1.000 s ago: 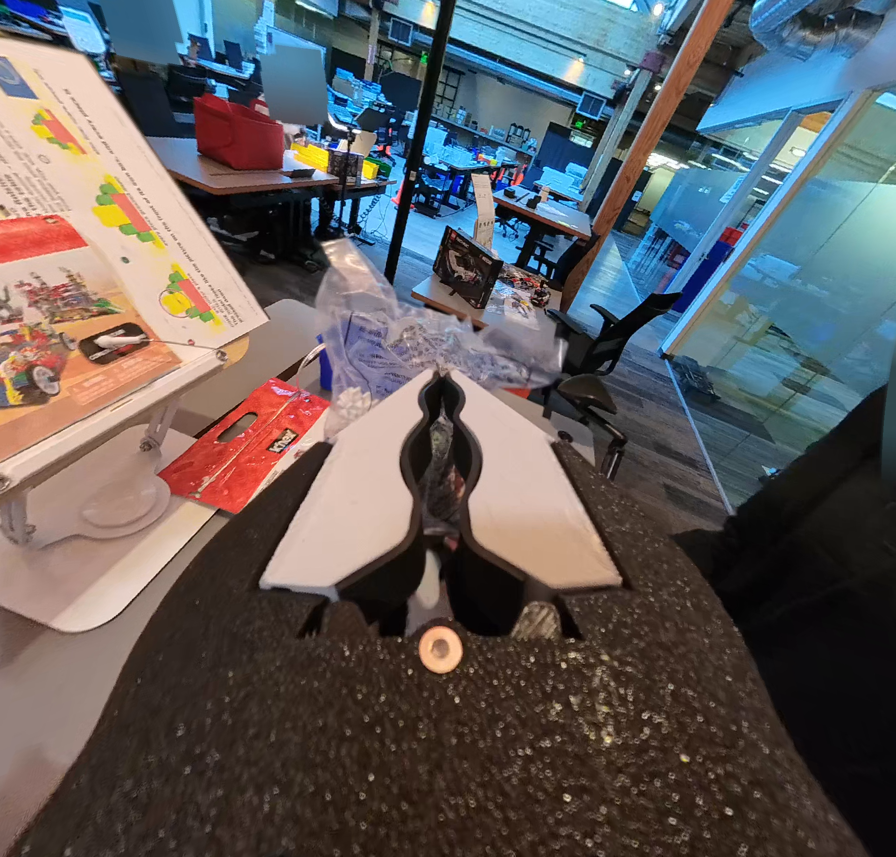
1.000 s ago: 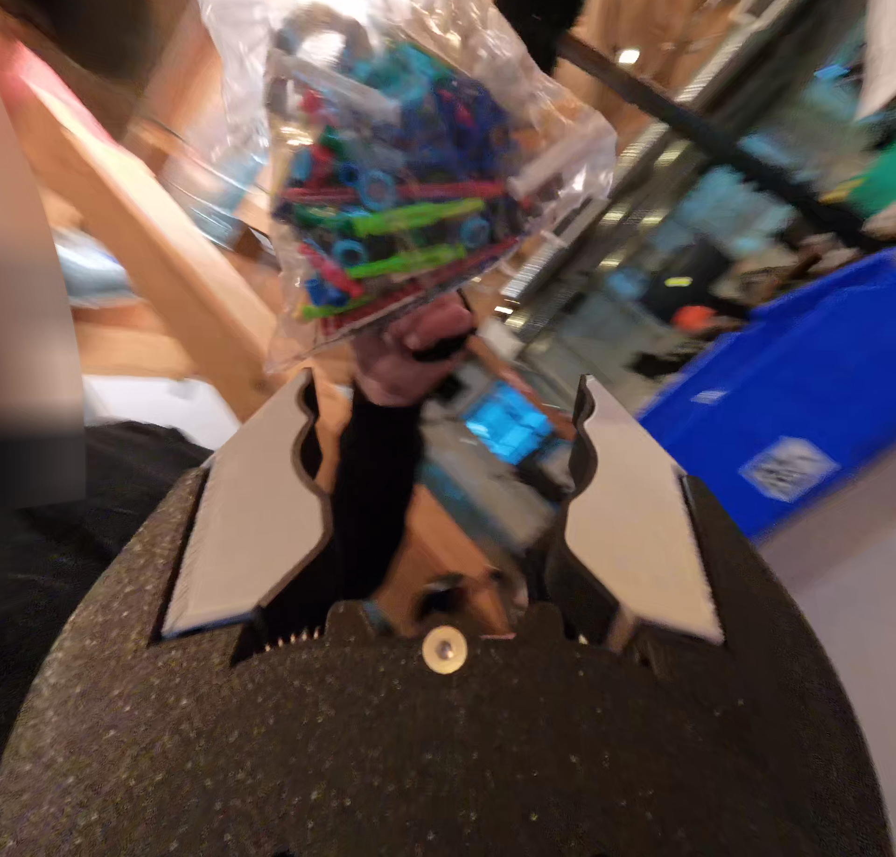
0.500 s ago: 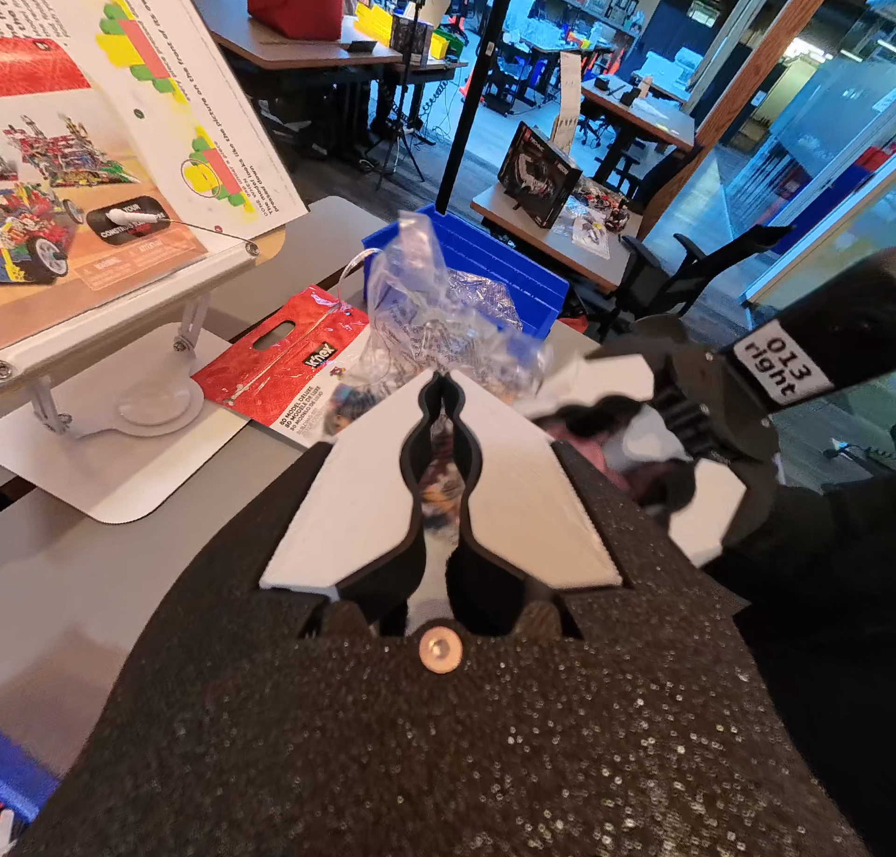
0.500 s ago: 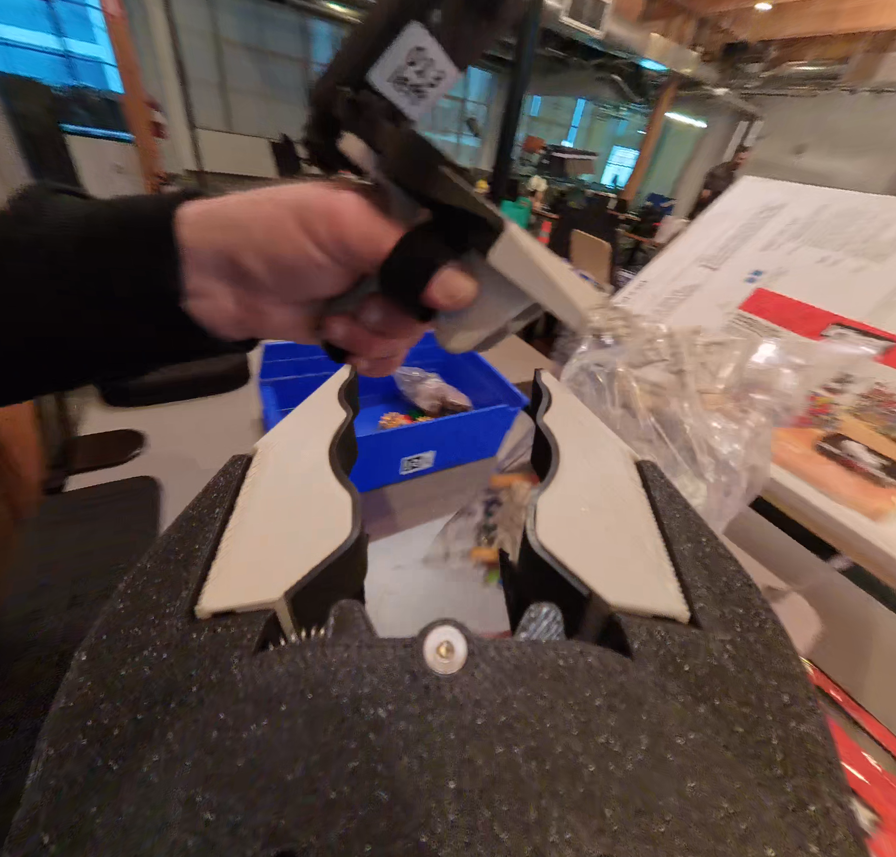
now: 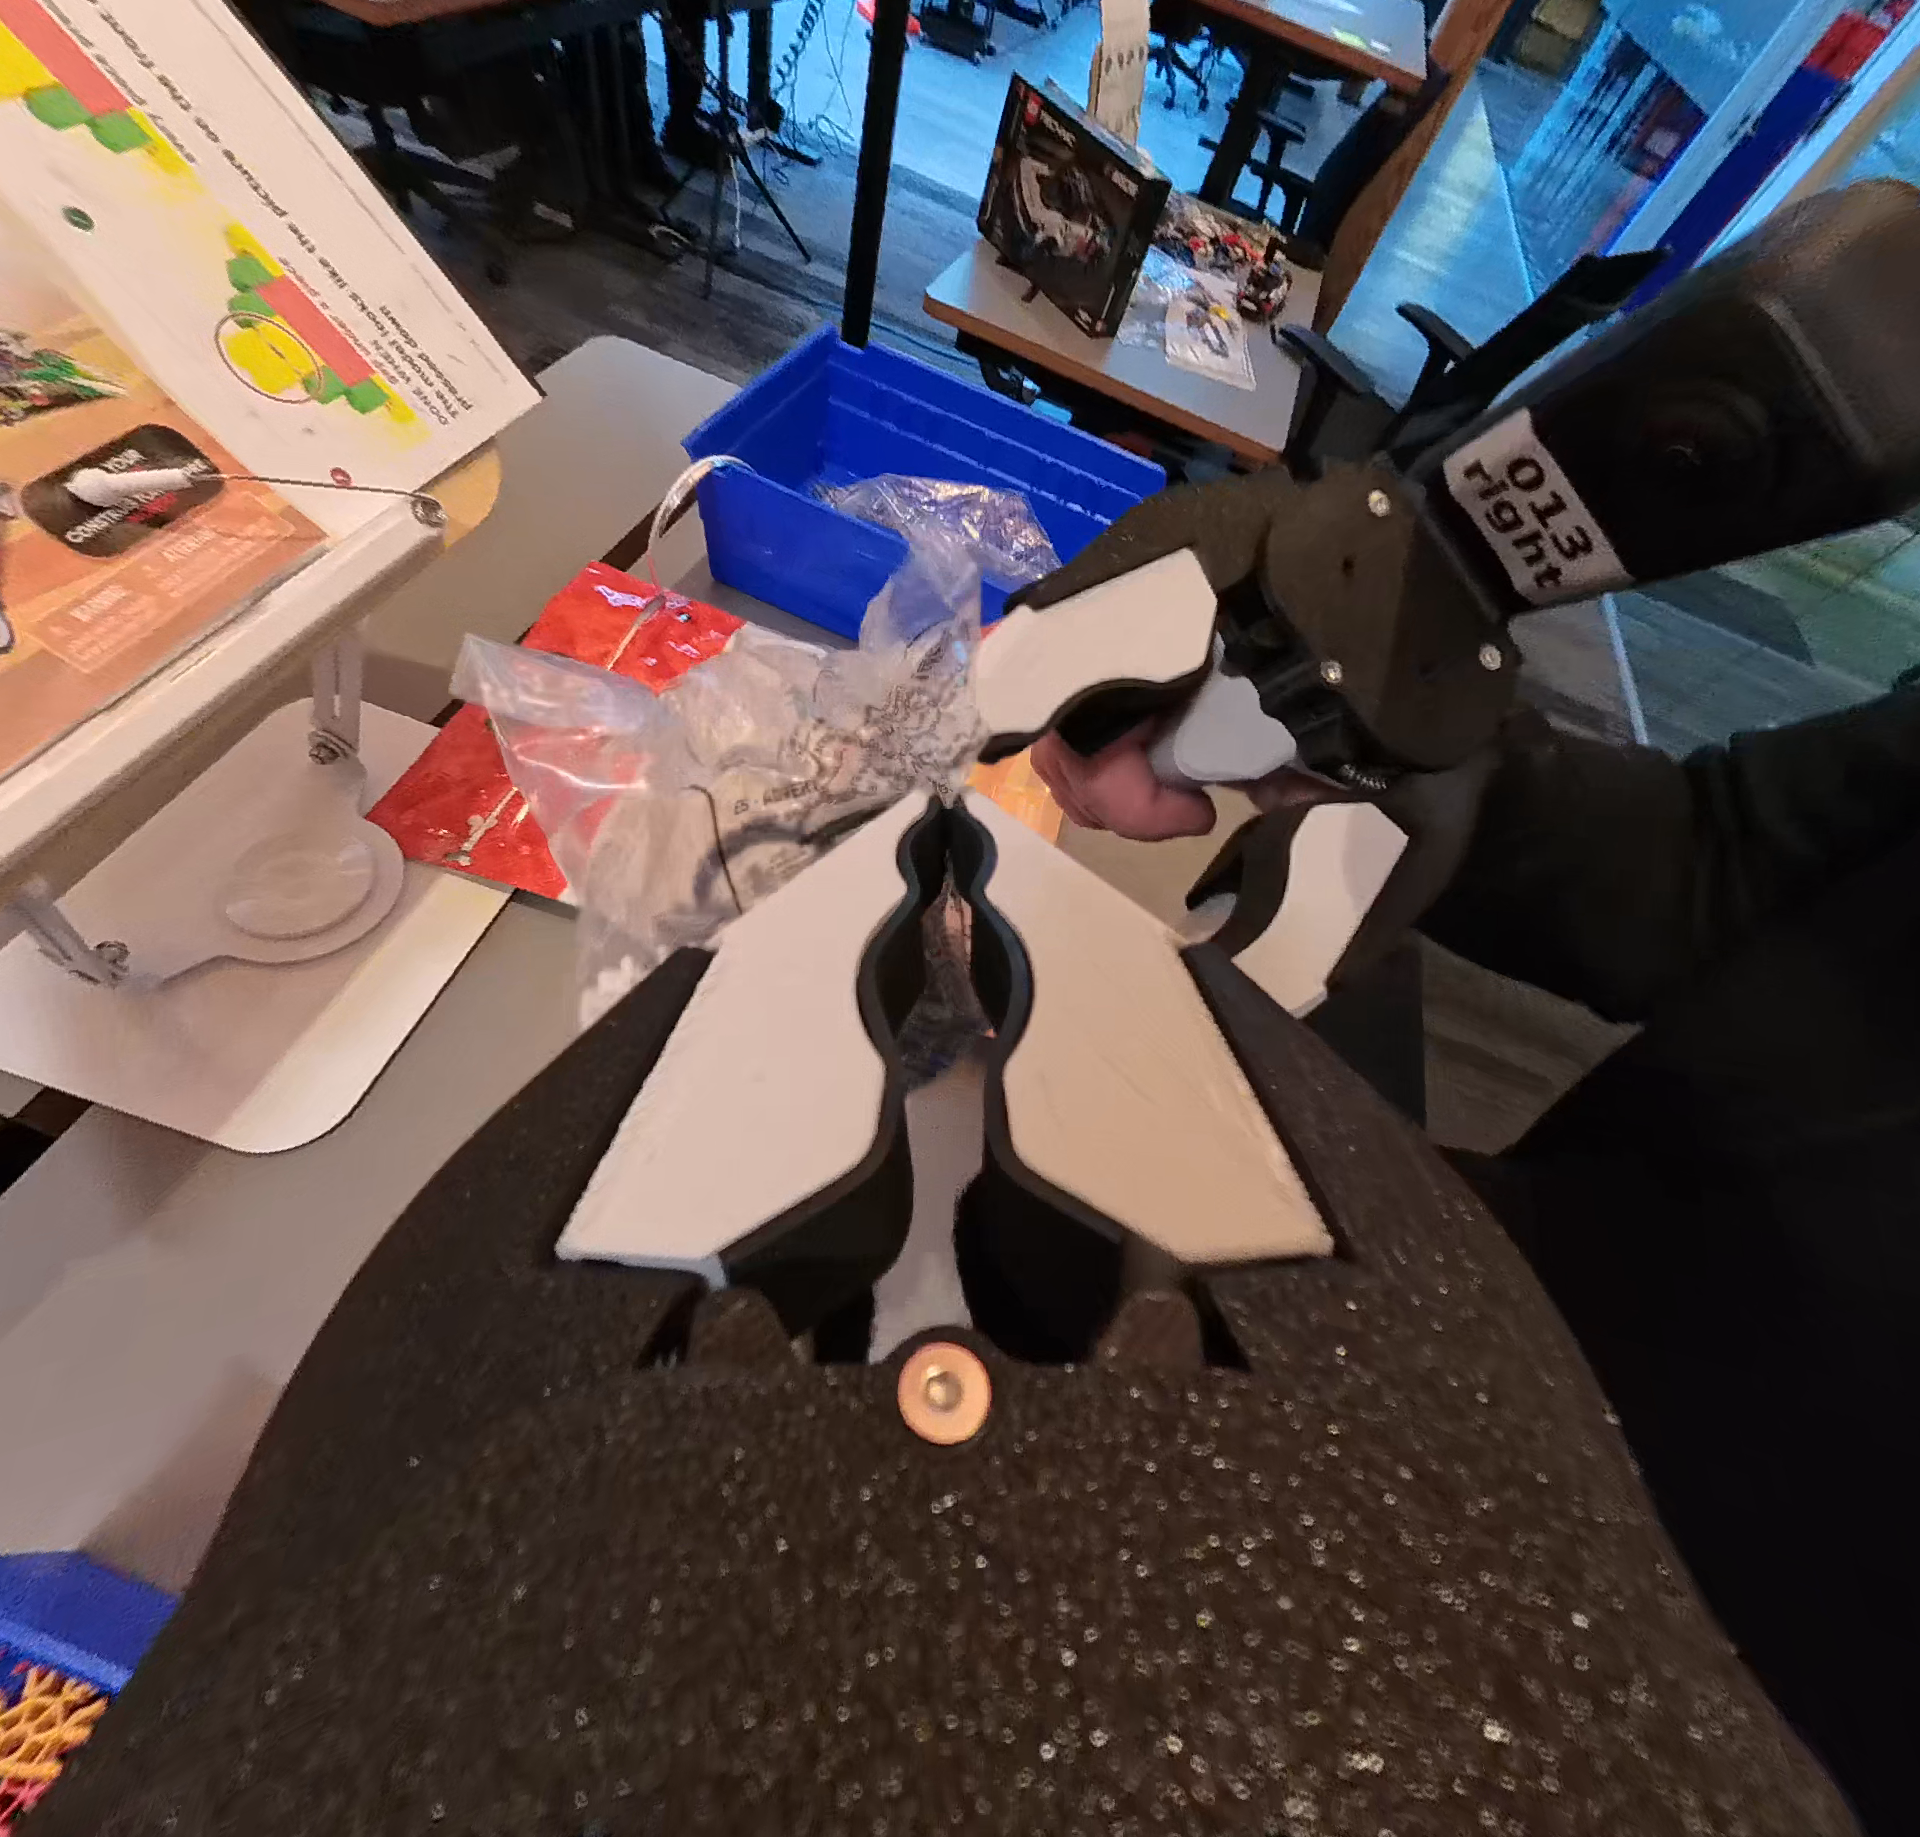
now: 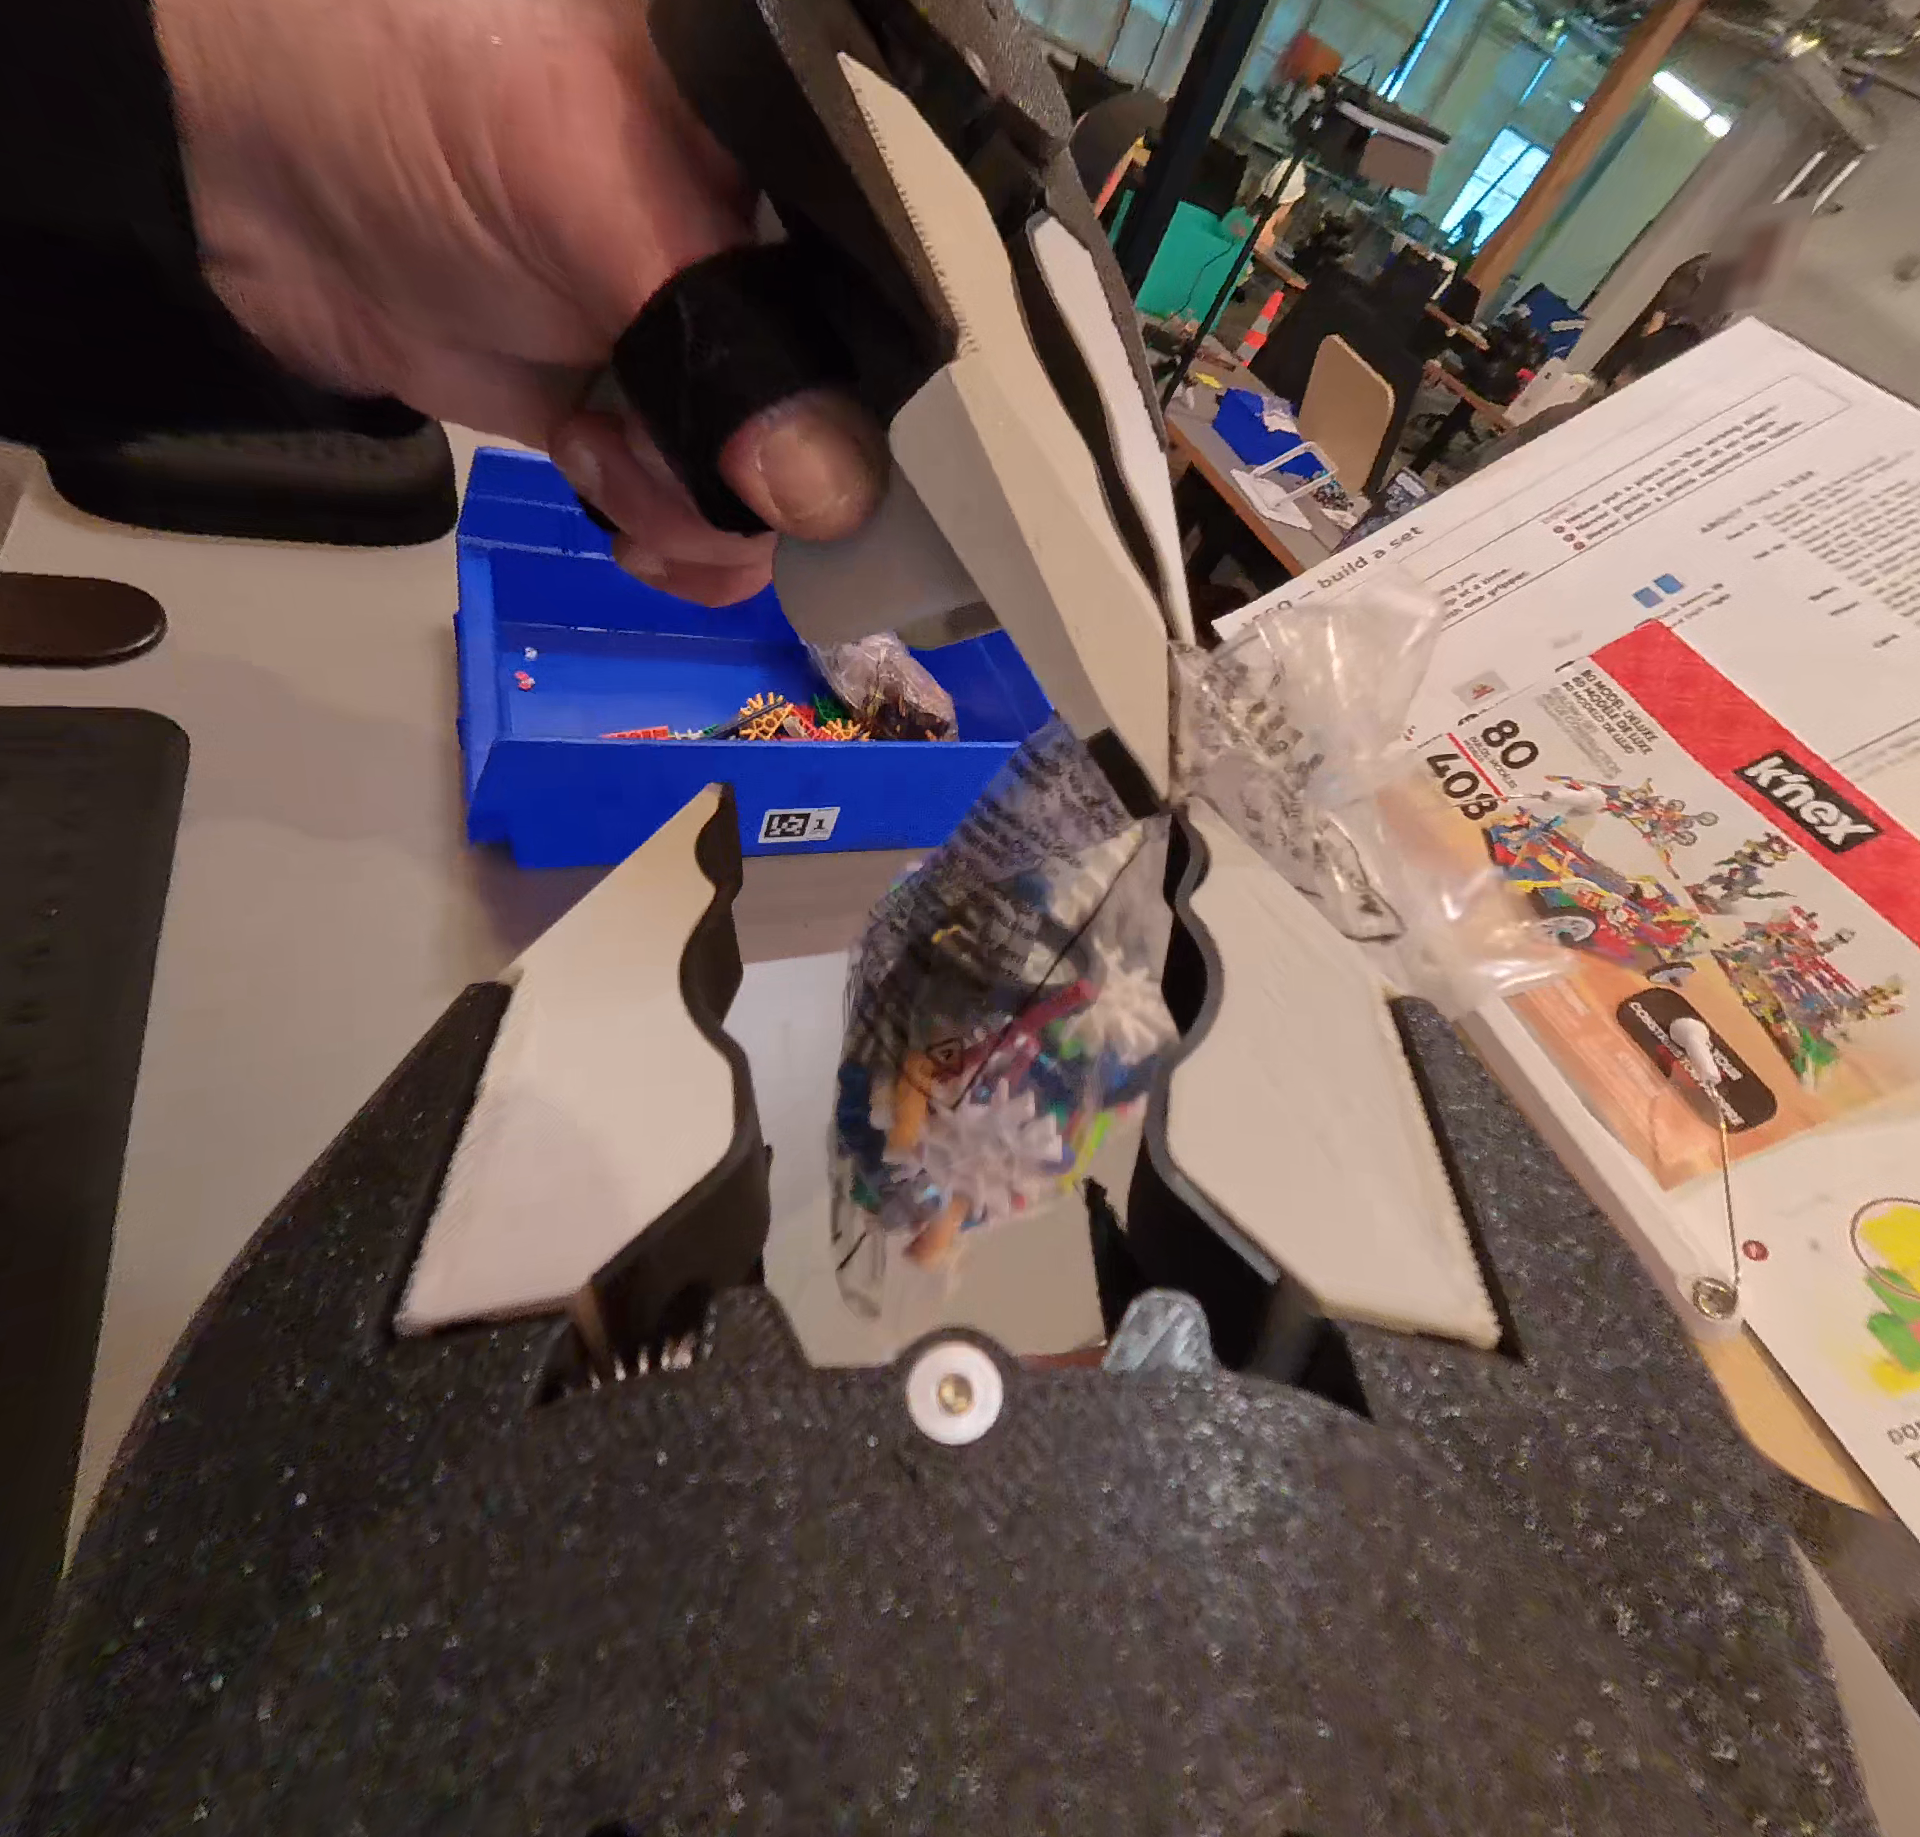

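Observation:
My left gripper (image 5: 943, 813) is shut on the top of a clear plastic bag (image 5: 727, 748) of small coloured construction pieces, held above the grey table (image 5: 312, 1216). In the right wrist view the bag (image 6: 997, 1039) hangs down between the open fingers of my right gripper (image 6: 948, 816). The left gripper (image 6: 1166, 785) pinches the bag's neck just above my right finger (image 6: 1299, 1060). In the left wrist view the right gripper (image 5: 1091, 779) comes in from the right, open, with its upper finger (image 5: 1101, 634) against the crumpled bag top.
A blue bin (image 5: 821, 540) with another clear bag stands behind. A second blue bin (image 6: 623, 790) holds loose coloured pieces. An instruction booklet (image 5: 156, 333) leans on a white stand (image 5: 208, 1008), seen also in the right wrist view (image 6: 1662, 748). A red card (image 5: 623, 634) lies flat. Tip to tip, the grippers are about 4 cm apart.
My left gripper has come down over the table with the bag. My right gripper has swung round and closed in, so the bag now hangs between its open fingers.

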{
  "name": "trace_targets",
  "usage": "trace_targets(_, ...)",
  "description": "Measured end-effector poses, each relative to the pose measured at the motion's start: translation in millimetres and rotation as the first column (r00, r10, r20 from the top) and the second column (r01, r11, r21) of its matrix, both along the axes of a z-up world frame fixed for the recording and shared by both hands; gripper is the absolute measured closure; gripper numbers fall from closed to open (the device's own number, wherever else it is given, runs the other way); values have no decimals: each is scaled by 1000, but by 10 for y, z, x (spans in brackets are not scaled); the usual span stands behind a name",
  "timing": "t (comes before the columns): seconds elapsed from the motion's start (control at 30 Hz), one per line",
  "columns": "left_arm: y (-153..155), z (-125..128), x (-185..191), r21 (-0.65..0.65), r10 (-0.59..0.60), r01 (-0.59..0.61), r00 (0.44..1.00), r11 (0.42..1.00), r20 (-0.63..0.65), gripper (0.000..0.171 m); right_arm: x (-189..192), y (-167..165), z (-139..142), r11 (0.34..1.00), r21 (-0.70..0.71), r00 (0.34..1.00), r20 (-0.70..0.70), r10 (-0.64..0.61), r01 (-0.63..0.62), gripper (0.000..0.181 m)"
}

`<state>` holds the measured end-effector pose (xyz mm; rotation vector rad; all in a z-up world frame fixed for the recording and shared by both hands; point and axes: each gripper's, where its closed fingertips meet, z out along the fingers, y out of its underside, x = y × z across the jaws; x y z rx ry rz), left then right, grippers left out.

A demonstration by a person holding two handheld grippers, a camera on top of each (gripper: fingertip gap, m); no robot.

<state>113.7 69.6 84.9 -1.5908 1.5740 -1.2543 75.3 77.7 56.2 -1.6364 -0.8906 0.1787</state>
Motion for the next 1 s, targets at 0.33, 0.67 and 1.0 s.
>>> trace_targets(0.33,422,-559,-7,92,227,-223,973,970,-42,171,103,199,-708,956,-294,976,212,41,23,166)
trace_targets(0.67,666,-1400,9,95,405,-395,903,914,-144,171,-98,115,-1434,896,-443,978,196,66,28,180)
trace_targets(1.0,673,-1919,76,141,428,-406,879,903,-211,171,-111,6,-1704,897,-424,977,212,-38,127,181)
